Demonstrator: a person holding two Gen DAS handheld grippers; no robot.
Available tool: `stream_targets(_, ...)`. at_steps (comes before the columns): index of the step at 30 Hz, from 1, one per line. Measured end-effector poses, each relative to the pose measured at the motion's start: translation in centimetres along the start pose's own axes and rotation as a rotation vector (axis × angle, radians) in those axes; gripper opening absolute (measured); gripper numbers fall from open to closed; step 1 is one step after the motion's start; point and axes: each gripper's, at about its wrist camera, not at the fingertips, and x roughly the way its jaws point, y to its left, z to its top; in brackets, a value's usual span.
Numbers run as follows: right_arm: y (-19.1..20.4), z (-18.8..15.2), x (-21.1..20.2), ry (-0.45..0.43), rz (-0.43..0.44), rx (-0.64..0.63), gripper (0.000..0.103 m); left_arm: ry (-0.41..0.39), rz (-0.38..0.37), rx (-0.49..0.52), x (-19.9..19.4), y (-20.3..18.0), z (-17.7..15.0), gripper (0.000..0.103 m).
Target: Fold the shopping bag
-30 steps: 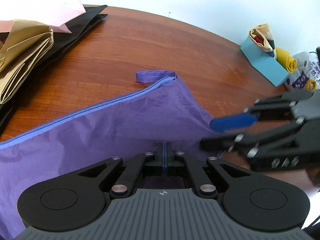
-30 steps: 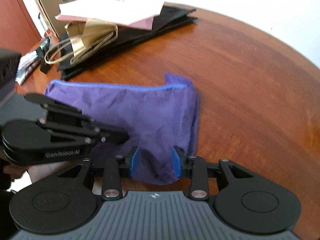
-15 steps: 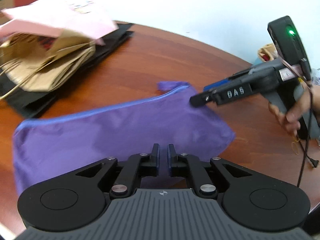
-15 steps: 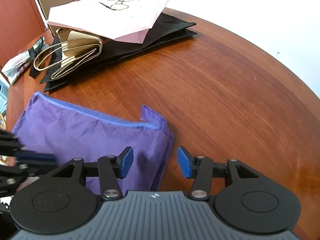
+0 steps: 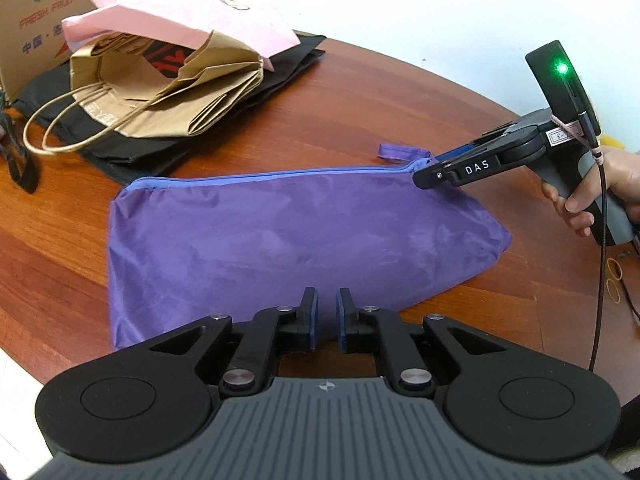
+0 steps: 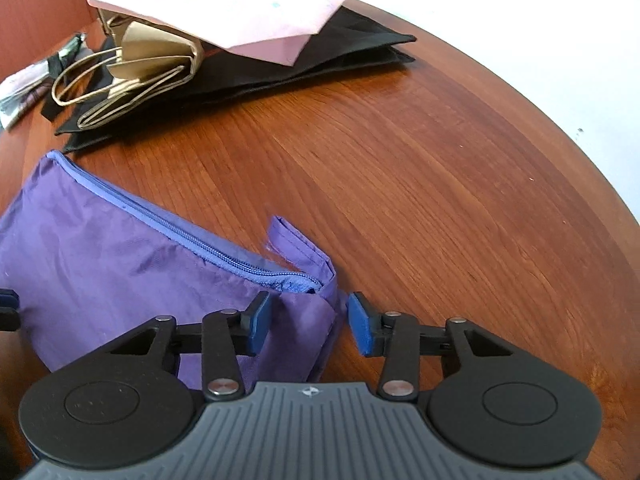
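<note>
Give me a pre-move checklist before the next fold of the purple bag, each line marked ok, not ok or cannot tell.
1. Purple bag lies flat on the wooden table: ok.
2. Zipper closed along the top edge: ok.
3. Right gripper over the bag's zipper-end corner, jaws closing, pads not yet pressing cloth: ok.
4. Left gripper holds the near edge: not ok; its jaws are slightly apart, gripping nothing.
5. Pile of paper bags clear of the purple bag: ok.
6. Loop tab tucked in: not ok; it sticks out onto the table.
</note>
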Motion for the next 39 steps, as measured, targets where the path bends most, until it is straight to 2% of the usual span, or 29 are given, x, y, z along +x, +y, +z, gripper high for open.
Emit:
stream_targets(4, -1.0, -1.3, -0.8, 0.013, -0.037, 0.075, 0.045, 0.007, -0.016, 0.033, 0.7, -0.1, 0.6, 0.014)
stream_targets(13, -2.7, -6.5, -3.5, 0.05, -0.123, 0.246, 0.045, 0.038, -0.069, 0.147, 2.4, -1.2, 2.0, 0.018)
stream_targets(26, -1.4, -15.0, -7.1, 0.062, -0.206, 0.484, 0.045, 0.13, -0.163, 0.34, 4.7, -2.6, 1.6, 0.018)
stream_targets(32, -0.8, -16.7, -8.0, 0.057, -0.234, 0.547, 0.046, 0.127, -0.199, 0.466, 4.3, -2.8, 1.7, 0.018)
stream_targets(39, 0.2, -18.3, -8.9, 0.05, -0.276, 0.626, 0.046, 0.183, -0.268, 0.569, 4.2, -3.6, 2.2, 0.018)
